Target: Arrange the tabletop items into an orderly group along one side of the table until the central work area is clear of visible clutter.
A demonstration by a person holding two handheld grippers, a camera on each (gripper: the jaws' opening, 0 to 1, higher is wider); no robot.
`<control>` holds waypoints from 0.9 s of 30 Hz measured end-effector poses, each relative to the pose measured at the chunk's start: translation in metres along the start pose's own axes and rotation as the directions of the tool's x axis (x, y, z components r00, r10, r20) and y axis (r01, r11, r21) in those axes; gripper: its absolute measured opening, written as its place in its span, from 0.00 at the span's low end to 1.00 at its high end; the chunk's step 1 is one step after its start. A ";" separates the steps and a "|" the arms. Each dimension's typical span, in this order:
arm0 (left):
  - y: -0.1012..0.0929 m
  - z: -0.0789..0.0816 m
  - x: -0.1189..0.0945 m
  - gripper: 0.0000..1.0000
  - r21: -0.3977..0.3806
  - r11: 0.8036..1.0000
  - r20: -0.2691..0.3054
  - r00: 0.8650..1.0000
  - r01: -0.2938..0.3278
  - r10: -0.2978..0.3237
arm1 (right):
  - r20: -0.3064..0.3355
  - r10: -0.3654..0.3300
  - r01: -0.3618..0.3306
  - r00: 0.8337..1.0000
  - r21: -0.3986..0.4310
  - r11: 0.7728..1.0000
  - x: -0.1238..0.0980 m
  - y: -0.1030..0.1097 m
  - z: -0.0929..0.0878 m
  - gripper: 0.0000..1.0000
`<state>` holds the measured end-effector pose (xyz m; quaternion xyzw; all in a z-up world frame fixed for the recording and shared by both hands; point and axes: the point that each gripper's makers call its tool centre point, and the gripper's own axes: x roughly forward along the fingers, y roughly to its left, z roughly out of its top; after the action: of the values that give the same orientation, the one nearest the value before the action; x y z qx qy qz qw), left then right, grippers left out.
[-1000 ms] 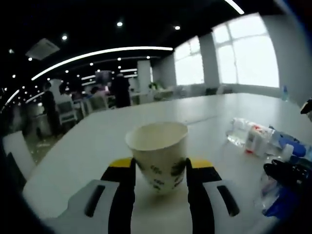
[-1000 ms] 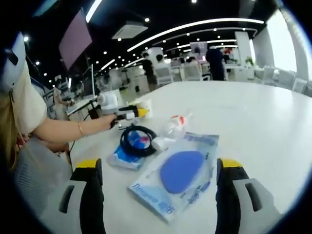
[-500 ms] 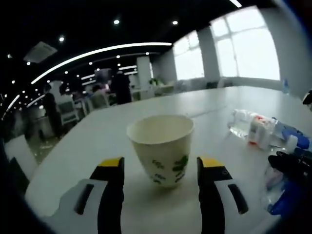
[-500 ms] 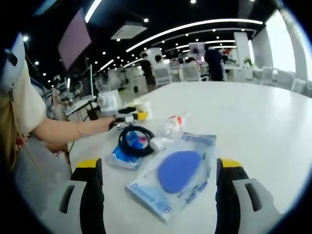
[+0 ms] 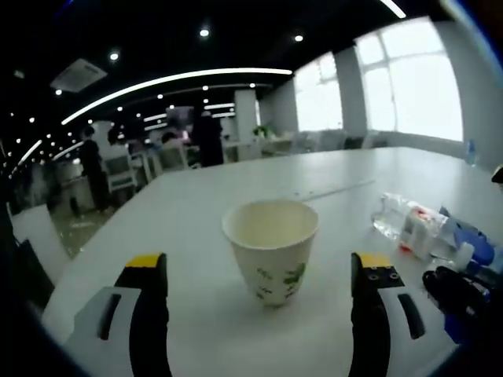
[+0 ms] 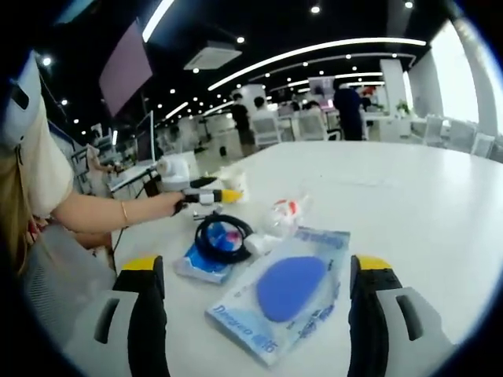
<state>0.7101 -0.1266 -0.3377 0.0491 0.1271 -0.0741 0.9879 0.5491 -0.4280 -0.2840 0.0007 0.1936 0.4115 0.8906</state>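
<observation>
left gripper (image 5: 259, 271) jaws released wide, paper cup (image 5: 270, 249) standing upright between them, touching neither, on the white surface (image 5: 196, 212); plastic bottle (image 5: 407, 224) lies to its right. right gripper (image 6: 255, 275) jaws also wide apart, black cable coil (image 6: 224, 236) on a blue packet, flat blue-pad packet (image 6: 287, 287) between them.

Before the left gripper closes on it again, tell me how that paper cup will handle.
The paper cup looks empty, so it is probably light and may slide when nudged. Its thin wall would likely crush under a hard squeeze. Wider at the rim than the base, it could tip if pushed high.
</observation>
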 end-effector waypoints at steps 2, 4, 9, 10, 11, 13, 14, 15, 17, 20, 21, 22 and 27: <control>-0.003 0.000 -0.004 0.98 -0.008 1.000 -0.008 1.000 0.007 -0.007 | 0.005 0.006 -0.006 1.000 -0.003 1.000 0.000 0.001 0.002 0.98; -0.006 0.001 -0.008 0.99 -0.021 1.000 -0.014 1.000 0.017 -0.018 | 0.011 0.010 -0.010 1.000 -0.007 1.000 0.000 0.001 0.005 0.98; -0.013 0.010 -0.019 0.99 0.013 0.999 -0.013 0.999 0.031 -0.030 | 0.024 0.017 -0.017 1.000 -0.020 1.000 -0.002 0.002 0.012 0.99; -0.014 0.011 -0.021 0.99 0.028 0.999 -0.016 0.999 0.034 -0.034 | 0.020 0.023 -0.023 1.000 -0.029 0.999 -0.002 0.002 0.013 0.99; -0.015 0.012 -0.023 0.99 0.038 0.999 -0.018 0.999 0.036 -0.036 | 0.018 0.026 -0.025 1.000 -0.038 0.999 -0.003 0.002 0.014 0.99; -0.016 0.013 -0.026 0.99 0.043 0.998 -0.022 0.999 0.044 -0.043 | 0.011 0.030 -0.029 0.999 -0.051 0.998 -0.004 0.001 0.014 0.99; -0.019 0.015 -0.030 0.99 0.046 0.997 -0.026 0.998 0.059 -0.058 | 0.009 0.031 -0.031 0.999 -0.057 0.998 -0.005 -0.001 0.015 0.99; -0.021 0.016 -0.032 0.99 0.049 0.997 -0.026 0.998 0.065 -0.064 | 0.012 0.034 -0.033 0.999 -0.060 0.998 -0.006 -0.001 0.017 0.99; -0.026 0.020 -0.038 0.99 0.057 0.995 -0.021 0.997 0.079 -0.078 | 0.019 0.041 -0.040 0.999 -0.060 0.997 -0.006 -0.002 0.020 0.99; -0.036 0.022 -0.043 0.99 0.074 0.991 -0.041 0.993 0.112 -0.109 | 0.020 0.053 -0.051 0.998 -0.067 0.996 -0.006 -0.001 0.023 0.99; -0.040 0.024 -0.046 0.99 0.087 0.988 -0.043 0.992 0.125 -0.122 | 0.021 0.056 -0.055 0.998 -0.072 0.996 -0.005 -0.001 0.024 0.99; -0.044 0.026 -0.048 0.99 0.093 0.986 -0.043 0.990 0.139 -0.135 | 0.024 0.058 -0.057 0.998 -0.074 0.996 -0.005 -0.001 0.026 0.99; -0.060 0.038 -0.061 0.99 0.081 0.979 -0.027 0.982 0.189 -0.187 | 0.033 0.075 -0.071 0.997 -0.101 0.992 -0.005 0.001 0.036 0.99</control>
<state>0.6515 -0.1817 -0.2904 0.0785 0.1375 -0.1718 0.9723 0.5582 -0.4256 -0.2489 -0.0291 0.1563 0.4529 0.8773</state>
